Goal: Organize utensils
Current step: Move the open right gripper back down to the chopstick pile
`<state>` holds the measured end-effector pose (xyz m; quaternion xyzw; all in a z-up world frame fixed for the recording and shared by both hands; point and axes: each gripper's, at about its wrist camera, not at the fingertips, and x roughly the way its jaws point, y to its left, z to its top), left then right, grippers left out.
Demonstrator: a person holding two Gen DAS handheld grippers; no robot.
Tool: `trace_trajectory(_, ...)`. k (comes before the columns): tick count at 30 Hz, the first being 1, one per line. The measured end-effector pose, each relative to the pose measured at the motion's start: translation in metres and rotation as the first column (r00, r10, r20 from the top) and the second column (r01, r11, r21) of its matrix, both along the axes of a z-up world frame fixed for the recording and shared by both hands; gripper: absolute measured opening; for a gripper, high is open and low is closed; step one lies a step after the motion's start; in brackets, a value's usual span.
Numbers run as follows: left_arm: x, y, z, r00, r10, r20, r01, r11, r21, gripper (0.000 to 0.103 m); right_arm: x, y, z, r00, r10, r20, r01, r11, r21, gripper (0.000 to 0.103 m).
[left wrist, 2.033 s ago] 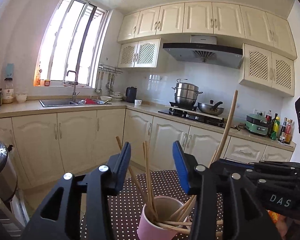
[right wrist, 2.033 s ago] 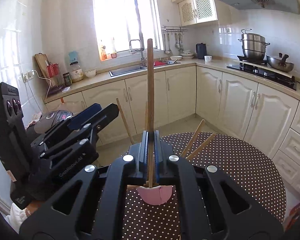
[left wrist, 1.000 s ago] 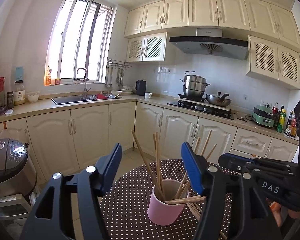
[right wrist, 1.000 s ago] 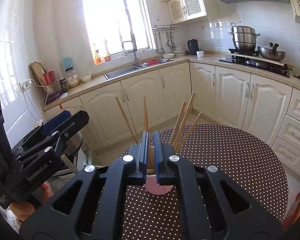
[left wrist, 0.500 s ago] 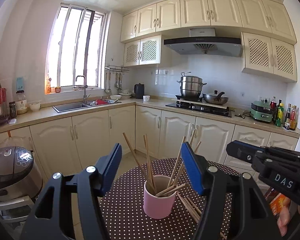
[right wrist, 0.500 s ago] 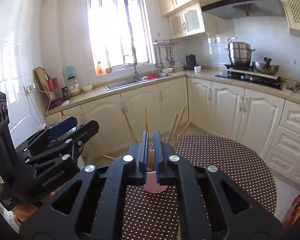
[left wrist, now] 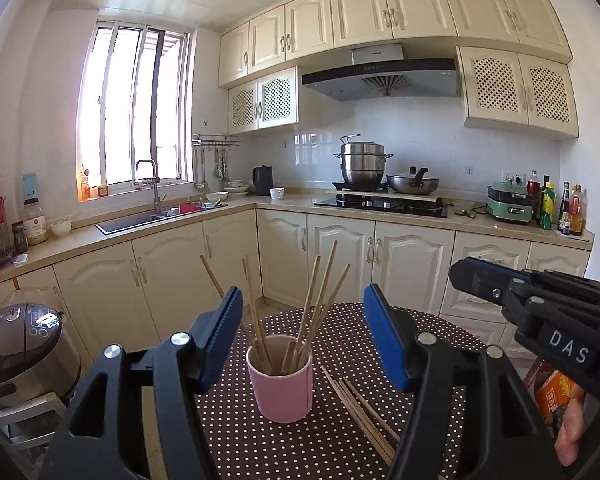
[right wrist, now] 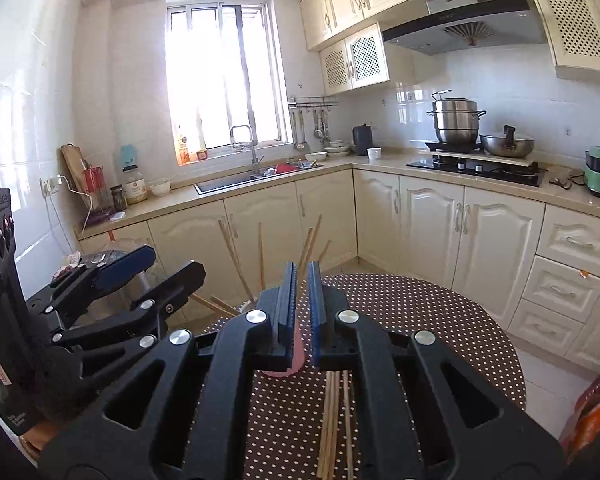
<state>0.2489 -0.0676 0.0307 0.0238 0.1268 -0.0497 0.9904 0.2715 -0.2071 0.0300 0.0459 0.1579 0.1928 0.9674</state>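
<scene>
- Two seconds on, your right gripper [right wrist: 302,304] no longer clamps the tall wooden chopstick; that stick now stands in the pink cup [left wrist: 281,384] with the others, and both grippers have pulled back from the cup.
- Your right gripper's jaws sit nearly together with a thin gap and nothing between them.
- Your left gripper [left wrist: 304,340] hovers with its jaws spread wide, framing the cup without touching it.
- On the polka-dot surface [left wrist: 236,432], the cup stands upright with several chopsticks [left wrist: 312,304] fanned out of it; a loose bundle of chopsticks [left wrist: 360,412] lies just beside it on the right, directly under your right gripper in its own view.
- The step in hand looks like fetching the next stick from that bundle.
- Spread the right jaws first, come down over one stick near its middle, and close squarely so it does not pivot.
- Lift clear of its neighbours before swinging towards the cup.
- Keep the left gripper ready to steady the cup; the leaning sticks could tip it if knocked.
</scene>
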Motion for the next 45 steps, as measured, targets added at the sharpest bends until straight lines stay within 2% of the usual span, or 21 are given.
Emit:
trace_trajectory(11,-0.001,-0.046,-0.041,0.995,-0.067,-0.080,0.067,0.998,0.002,0.067,0.001,-0.044,-0.036,0.997,-0.052,-0.064,0.052,0.999,-0.001,0.008)
trace_trajectory(12,0.000,-0.048,-0.046,0.993,-0.075,-0.092,0.075,0.997,-0.003,0.067,0.002,-0.047,-0.040,0.996,-0.050,-0.076,0.050,0.999,0.002,0.015)
trace_trajectory(13,0.001,-0.051,-0.053,0.989,-0.097,-0.110,0.097,0.995,-0.008,0.067,0.004,-0.050,-0.045,0.995,-0.043,-0.091,0.044,0.999,0.009,0.027)
trace_trajectory(14,0.003,-0.053,-0.059,0.985,-0.113,-0.127,0.113,0.994,-0.007,0.067,0.006,-0.054,-0.050,0.994,-0.039,-0.100,0.041,0.999,0.016,0.033)
trace_trajectory(15,0.004,-0.055,-0.067,0.982,-0.122,-0.147,0.124,0.992,0.002,0.067,0.007,-0.058,-0.054,0.994,-0.043,-0.105,0.045,0.999,0.018,0.048)
trace_trajectory(19,0.012,-0.054,-0.095,0.966,-0.131,-0.221,0.130,0.991,-0.018,0.067,0.016,-0.068,-0.071,0.987,-0.048,-0.151,0.052,0.998,0.024,0.049)
trace_trajectory(23,0.027,-0.056,-0.126,0.941,-0.122,-0.315,0.124,0.992,-0.014,0.067,0.028,-0.077,-0.093,0.975,-0.062,-0.213,0.067,0.998,0.017,0.050)
trace_trajectory(25,0.039,-0.058,-0.141,0.920,-0.103,-0.377,0.109,0.994,-0.005,0.067,0.034,-0.079,-0.102,0.969,-0.065,-0.240,0.070,0.997,0.013,0.051)
trace_trajectory(30,0.075,-0.060,-0.177,0.850,-0.025,-0.527,0.050,0.998,0.033,0.067,0.051,-0.081,-0.131,0.947,-0.053,-0.318,0.057,0.998,0.003,0.053)
trace_trajectory(33,0.094,-0.060,-0.193,0.816,0.011,-0.578,0.028,0.998,0.058,0.067,0.058,-0.080,-0.146,0.933,-0.045,-0.357,0.047,0.999,-0.001,0.053)
trace_trajectory(41,0.127,-0.067,-0.215,0.774,0.072,-0.629,0.003,0.993,0.117,0.067,0.068,-0.077,-0.167,0.915,-0.023,-0.402,0.030,1.000,0.010,0.054)
trace_trajectory(45,0.142,-0.067,-0.218,0.770,0.088,-0.632,-0.014,0.993,0.121,0.067,0.072,-0.077,-0.172,0.912,-0.016,-0.411,0.024,1.000,0.014,0.054)
